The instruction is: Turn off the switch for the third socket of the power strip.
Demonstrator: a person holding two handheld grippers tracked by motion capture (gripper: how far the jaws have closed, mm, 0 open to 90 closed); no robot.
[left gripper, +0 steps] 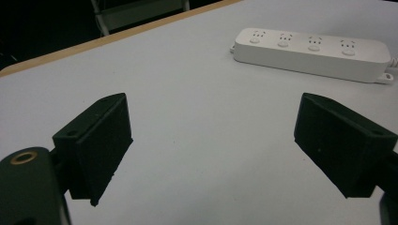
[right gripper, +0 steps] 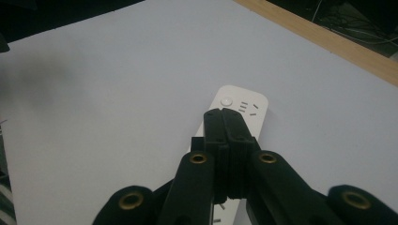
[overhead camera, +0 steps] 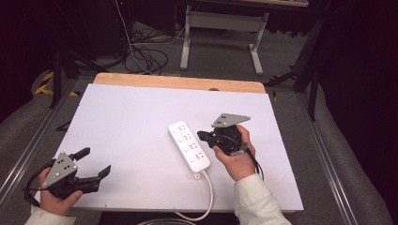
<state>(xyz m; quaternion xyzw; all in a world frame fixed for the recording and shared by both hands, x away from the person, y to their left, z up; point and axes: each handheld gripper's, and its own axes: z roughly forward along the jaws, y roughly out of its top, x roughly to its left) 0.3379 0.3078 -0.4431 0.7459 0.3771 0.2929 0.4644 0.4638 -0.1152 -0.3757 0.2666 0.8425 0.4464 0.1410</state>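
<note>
A white power strip with several sockets lies near the middle of the white table top, its cable running off the near edge. My right gripper hovers just right of the strip, its tips pointing left at it. In the right gripper view its jaws are pressed together with nothing between them, right gripper above the strip near its round switch. My left gripper rests at the table's near left corner, jaws wide apart and empty. In the left gripper view the left gripper faces bare table, the strip beyond.
The white table top has a wooden strip along its far edge. Behind it stand a white desk frame and loose cables on the grey floor. Metal rails run along both sides.
</note>
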